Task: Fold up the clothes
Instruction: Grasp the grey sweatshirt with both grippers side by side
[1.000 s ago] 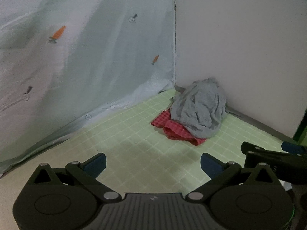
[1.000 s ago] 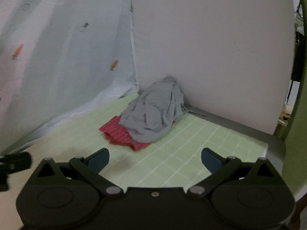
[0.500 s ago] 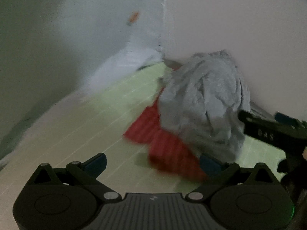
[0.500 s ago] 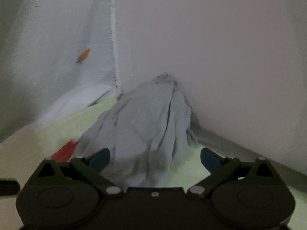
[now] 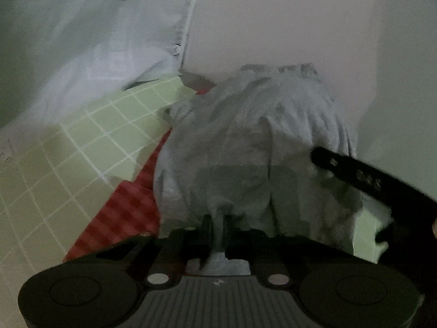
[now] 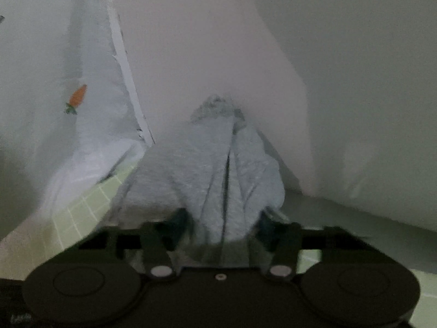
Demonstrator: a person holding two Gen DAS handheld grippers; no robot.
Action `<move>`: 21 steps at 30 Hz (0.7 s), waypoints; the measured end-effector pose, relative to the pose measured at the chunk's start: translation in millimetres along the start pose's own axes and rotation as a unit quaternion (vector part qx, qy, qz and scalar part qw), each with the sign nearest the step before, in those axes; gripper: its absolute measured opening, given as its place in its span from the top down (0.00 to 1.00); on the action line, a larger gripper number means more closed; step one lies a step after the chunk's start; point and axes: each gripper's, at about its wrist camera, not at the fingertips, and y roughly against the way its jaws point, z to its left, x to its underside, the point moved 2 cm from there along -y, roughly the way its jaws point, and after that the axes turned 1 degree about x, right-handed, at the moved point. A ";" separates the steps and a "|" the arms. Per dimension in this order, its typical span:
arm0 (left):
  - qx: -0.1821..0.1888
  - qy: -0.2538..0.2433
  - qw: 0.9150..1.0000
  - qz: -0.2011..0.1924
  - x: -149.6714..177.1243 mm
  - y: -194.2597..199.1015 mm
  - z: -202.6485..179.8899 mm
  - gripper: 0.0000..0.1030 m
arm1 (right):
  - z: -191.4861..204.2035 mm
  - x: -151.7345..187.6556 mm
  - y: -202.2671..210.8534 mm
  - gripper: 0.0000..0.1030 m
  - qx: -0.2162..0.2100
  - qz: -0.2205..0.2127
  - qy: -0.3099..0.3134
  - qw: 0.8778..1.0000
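At left, tongs (image 5: 217,225) pinch grey garment (image 5: 254,136).

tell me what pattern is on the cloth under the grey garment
Red check, on the red cloth beneath the grey garment; clearest in the left wrist view.

A home corner: carrot-print sheet (image 5: 90,43) hung beside green checked mat (image 5: 82,147).

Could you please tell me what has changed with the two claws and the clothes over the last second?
Both claws moved in to the crumpled grey garment. The left claw closed on a fold of it; the right claw narrowed around another fold, grip unclear. The garment remains heaped on the red checked cloth in the corner.
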 end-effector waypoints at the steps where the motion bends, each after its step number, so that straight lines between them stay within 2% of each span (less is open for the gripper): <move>1: -0.001 0.001 1.000 -0.004 -1.3 4.7 -0.1 0.94 | -0.4 -2.2 4.2 0.76 -0.005 -0.006 -0.001 1.000; 6: -0.028 -0.020 0.999 -0.039 -14.5 49.8 -9.5 0.95 | 15.8 -23.8 46.6 0.79 -0.033 -0.048 0.040 0.997; 11: -0.047 -0.001 0.994 -0.100 -20.2 137.1 -17.9 0.95 | 33.7 -48.3 116.9 0.79 -0.070 -0.101 0.051 0.991; 17: -0.067 0.018 0.980 -0.185 -9.4 260.9 -28.1 0.95 | 52.2 -67.5 231.2 0.79 -0.115 -0.164 0.076 0.977; 21: -0.080 0.040 0.967 -0.237 17.5 347.3 -29.4 0.95 | 68.1 -65.2 297.2 0.79 -0.156 -0.177 0.083 0.968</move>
